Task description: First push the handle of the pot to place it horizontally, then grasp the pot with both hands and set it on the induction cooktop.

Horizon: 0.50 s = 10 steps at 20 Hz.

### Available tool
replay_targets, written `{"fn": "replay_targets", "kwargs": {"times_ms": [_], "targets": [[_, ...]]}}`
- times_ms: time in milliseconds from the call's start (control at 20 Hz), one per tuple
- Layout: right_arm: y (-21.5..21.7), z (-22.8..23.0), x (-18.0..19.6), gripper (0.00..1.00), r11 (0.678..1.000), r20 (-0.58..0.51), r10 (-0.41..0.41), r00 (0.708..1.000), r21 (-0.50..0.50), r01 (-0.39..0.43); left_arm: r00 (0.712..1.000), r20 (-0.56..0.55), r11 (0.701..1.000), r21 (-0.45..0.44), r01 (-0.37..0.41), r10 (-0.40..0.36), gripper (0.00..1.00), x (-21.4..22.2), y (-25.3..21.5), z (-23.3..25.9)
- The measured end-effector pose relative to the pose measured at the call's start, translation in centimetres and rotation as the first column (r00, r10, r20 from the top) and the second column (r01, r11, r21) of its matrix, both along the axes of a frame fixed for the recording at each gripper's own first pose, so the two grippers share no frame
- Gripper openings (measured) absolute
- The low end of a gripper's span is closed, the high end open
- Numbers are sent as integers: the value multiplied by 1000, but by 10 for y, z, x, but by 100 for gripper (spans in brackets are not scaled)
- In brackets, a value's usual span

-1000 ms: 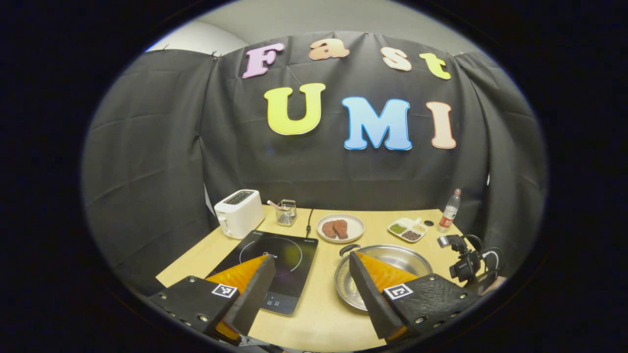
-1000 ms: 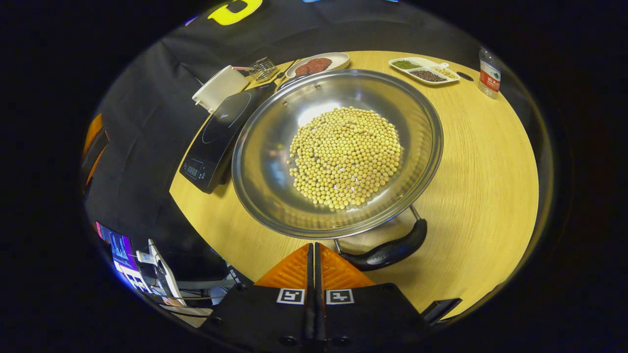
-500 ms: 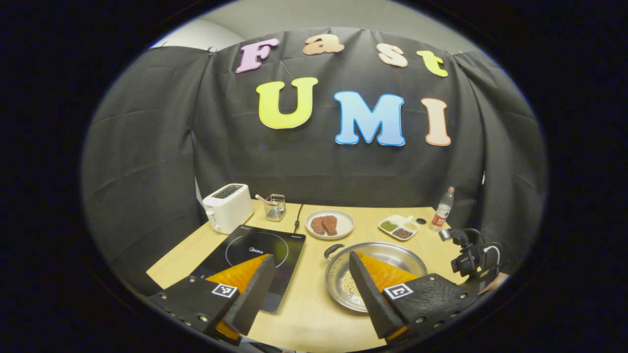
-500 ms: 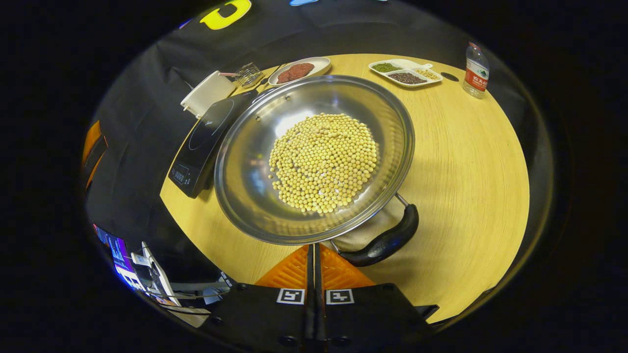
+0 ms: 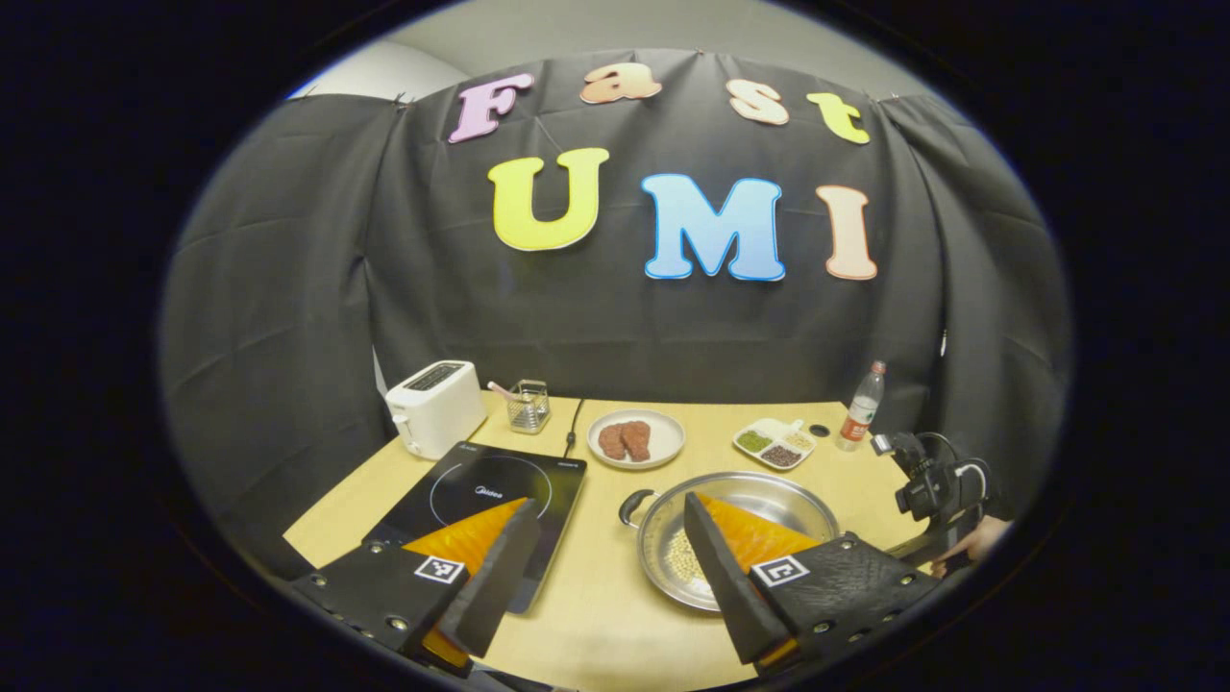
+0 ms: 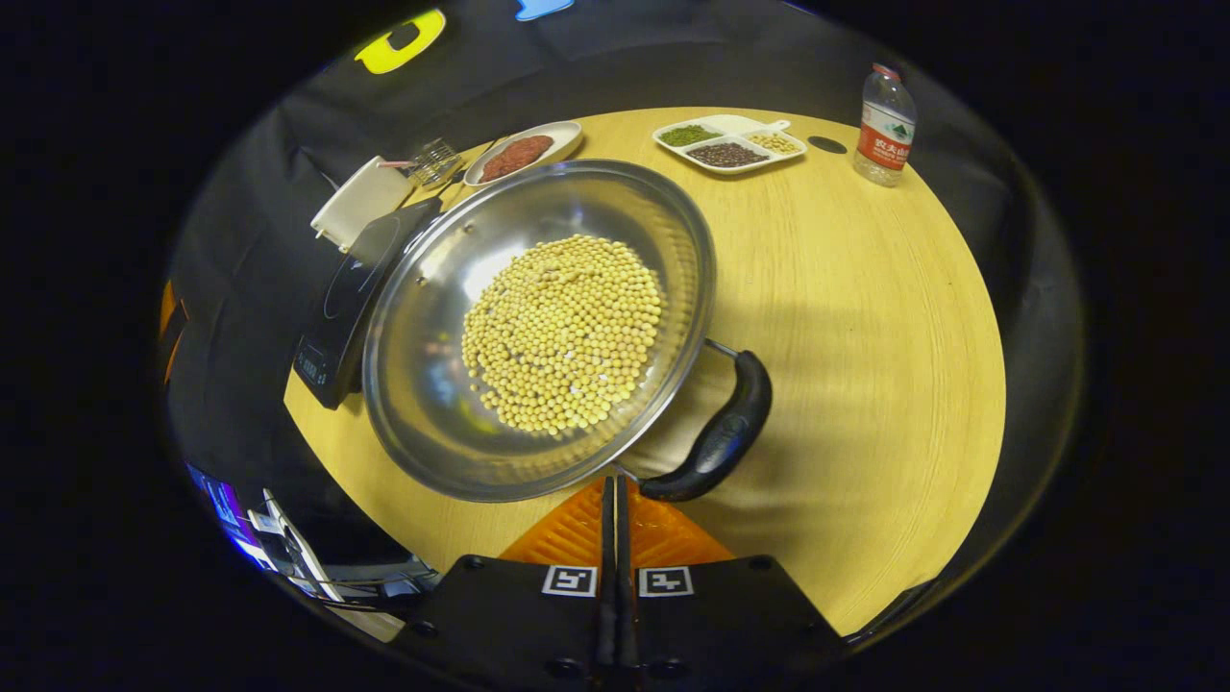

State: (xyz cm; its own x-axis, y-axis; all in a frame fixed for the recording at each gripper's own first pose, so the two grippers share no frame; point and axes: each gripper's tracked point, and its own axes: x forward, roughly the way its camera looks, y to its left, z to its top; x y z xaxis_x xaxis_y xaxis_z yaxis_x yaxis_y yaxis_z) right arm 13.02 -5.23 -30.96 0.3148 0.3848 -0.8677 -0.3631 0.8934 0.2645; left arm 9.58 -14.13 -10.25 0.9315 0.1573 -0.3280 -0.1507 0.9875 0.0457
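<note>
In the right gripper view, the right gripper (image 6: pixel 615 490) at the bottom centre has its fingers pressed together, holding nothing, its tip touching or just beside the near end of the pot handle (image 6: pixel 716 442). The pot (image 6: pixel 423 384), full of yellow beans (image 6: pixel 562 332), fills the middle, with the cooktop (image 6: pixel 351 288) at its left. To do the push well, I think the closed tip should press the handle end sideways, slowly, so the beans stay inside. In the left gripper view, the left gripper (image 5: pixel 605 548) hangs wide open and empty above the table (image 5: pixel 615 625). The real contact point is hard to see, and the pot rim hides the root of the handle
</note>
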Motion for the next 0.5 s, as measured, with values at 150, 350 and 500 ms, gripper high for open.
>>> {"fn": "replay_targets", "kwargs": {"times_ms": [150, 350, 500], "targets": [[-5, 6, 9, 2, 998, -7, -45, 999, 44, 46, 1000, 7, 1000, 15, -12, 11, 92, 3, -3, 4], [-14, 8, 24, 0, 996, 2, -72, 997, 60, 72, 1000, 4, 1000, 15, -23, 23, 92, 7, -13, 3], [-18, 10, 35, 0, 994, 14, -87, 996, 75, 85, 1000, 6, 999, 31, -25, 25, 92, 8, -26, 5]]}}
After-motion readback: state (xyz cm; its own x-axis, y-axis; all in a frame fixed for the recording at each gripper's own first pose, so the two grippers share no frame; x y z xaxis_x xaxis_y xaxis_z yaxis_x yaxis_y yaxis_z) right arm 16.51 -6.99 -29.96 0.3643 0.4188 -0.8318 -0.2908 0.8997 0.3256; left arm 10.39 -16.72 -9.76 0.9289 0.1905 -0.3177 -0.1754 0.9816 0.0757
